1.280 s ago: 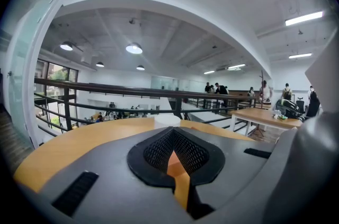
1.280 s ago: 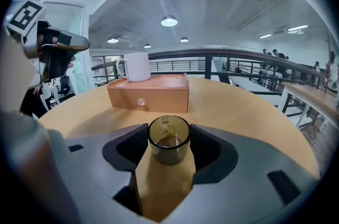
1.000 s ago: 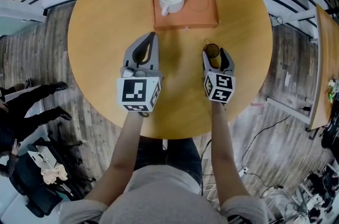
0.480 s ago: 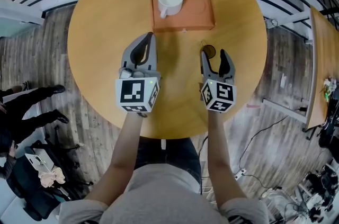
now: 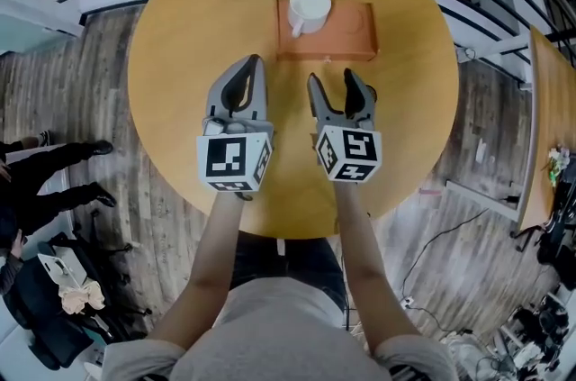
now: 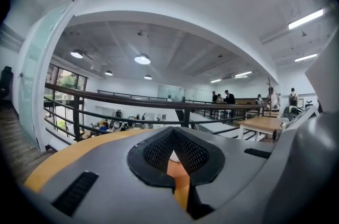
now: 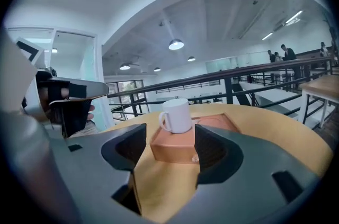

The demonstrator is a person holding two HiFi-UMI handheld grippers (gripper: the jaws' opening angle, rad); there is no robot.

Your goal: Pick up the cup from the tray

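Cup (image 5: 309, 5) stands upright on the left end of the tray (image 5: 349, 35), toward the far edge of the table (image 5: 180, 82). I see my right gripper (image 5: 332, 80) spread wide and empty, just short of the tray's near edge. My left gripper (image 5: 255, 60) is clenched on nothing.

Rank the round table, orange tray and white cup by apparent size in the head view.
1. Round table
2. Orange tray
3. White cup
The gaps are clear, with no near ties.
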